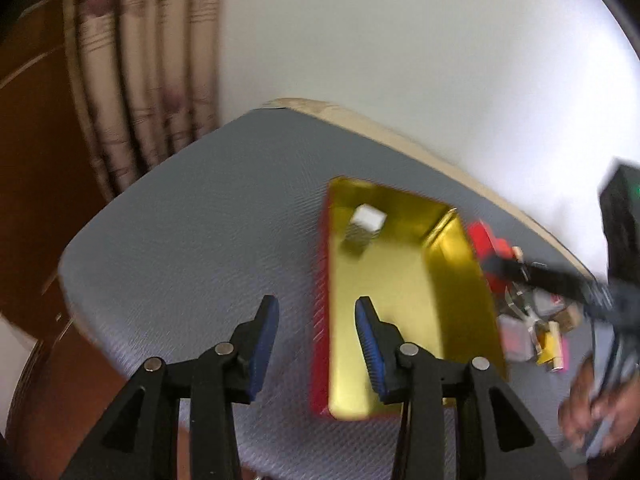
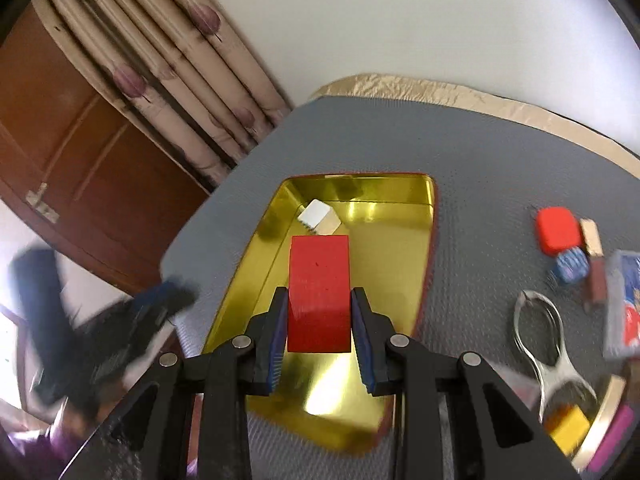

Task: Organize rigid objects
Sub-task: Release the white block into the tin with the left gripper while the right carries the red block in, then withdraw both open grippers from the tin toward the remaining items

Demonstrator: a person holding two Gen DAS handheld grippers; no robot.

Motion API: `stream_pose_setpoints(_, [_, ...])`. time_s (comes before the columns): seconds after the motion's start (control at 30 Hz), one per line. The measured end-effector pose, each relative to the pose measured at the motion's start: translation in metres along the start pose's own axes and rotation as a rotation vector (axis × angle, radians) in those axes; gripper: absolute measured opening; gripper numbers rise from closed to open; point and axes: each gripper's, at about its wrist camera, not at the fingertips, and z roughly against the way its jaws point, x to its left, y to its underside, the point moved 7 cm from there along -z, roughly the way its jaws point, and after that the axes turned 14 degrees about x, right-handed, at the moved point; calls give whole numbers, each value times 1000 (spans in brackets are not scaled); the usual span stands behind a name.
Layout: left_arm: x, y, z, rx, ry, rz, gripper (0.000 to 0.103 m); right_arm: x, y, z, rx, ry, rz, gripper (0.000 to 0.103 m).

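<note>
Right gripper [image 2: 319, 312] pinches red block [image 2: 319, 294], held over gold-lined tin [image 2: 424, 240] on grey mat [image 2: 360, 136]. White block [image 2: 318, 216] lies inside tin. Left gripper [image 1: 316, 320] spread, empty, above mat beside tin.

A glossy, mirror-like gold metal lining is seen in the tin tray [image 2: 430, 200]. The red block [image 2: 319, 292] appears matt, smooth. The grey mat [image 2: 380, 136] looks finely textured. The tongs [image 2: 540, 340] are polished metal.
</note>
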Motion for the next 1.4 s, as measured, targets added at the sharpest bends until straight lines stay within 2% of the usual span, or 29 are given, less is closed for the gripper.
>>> stream_pose_setpoints(0.07, [14,18,1,-7,-27,69,40,0,-11,-16,23,39,1,29])
stream_pose_setpoints(0.2, [31,34,-8,18,-14,144,40,-8,-31,-44,65,94,-33,29])
stream_pose_setpoints(0.33, [25,28,-14,20,-57,99,40,-19,-46,-65,107,156,-56,29])
stream_pose_setpoints(0.57, [9,30,-1,-54,-105,15,40,-22,-55,-84,144,242,-64,30])
stream_pose_setpoints(0.7, [6,33,-2,-43,-113,-2,40,-23,-58,-82,148,226,-75,34])
stream_pose_setpoints(0.73, [7,34,-4,-33,-111,-3,40,-23,-59,-79,132,193,-79,35])
stream_pose_setpoints(0.83, [8,34,-7,-21,-106,-10,40,-21,-51,-40,-7,111,-82,36])
stream_pose_setpoints(0.9, [4,34,-5,-29,-86,-28,40,-27,-33,-5,-109,99,-91,41])
stream_pose_setpoints(0.97, [-5,36,-1,-37,-49,-63,40,-44,1,34,-209,130,-120,47])
stream_pose_setpoints(1.03, [-18,39,4,-45,-5,-119,40,-75,52,76,-300,233,-169,53])
stream_pose_setpoints(1.07, [-26,42,6,-45,26,-149,40,-91,78,94,-337,302,-200,60])
stream_pose_setpoints(1.1, [-36,45,10,-43,61,-183,40,-112,108,114,-375,397,-240,67])
stream_pose_setpoints(1.13, [-47,49,13,-43,97,-226,40,-130,133,129,-399,490,-276,70])
stream_pose_setpoints(1.2, [-76,60,21,-28,155,-328,40,-168,179,154,-412,696,-341,78])
stream_pose_setpoints(1.23, [-88,65,23,-9,182,-372,40,-194,204,163,-389,801,-388,79])
stream_pose_setpoints(1.27, [-104,70,27,12,221,-415,40,-213,221,168,-364,850,-428,79])
stream_pose_setpoints(1.33, [-132,75,33,49,313,-492,41,-252,254,174,-321,873,-521,79])
stream_pose_setpoints(1.37, [-150,77,33,80,363,-554,41,-268,266,175,-309,857,-566,79])
stream_pose_setpoints(1.4, [-162,76,33,90,383,-599,41,-280,275,175,-302,835,-606,79])
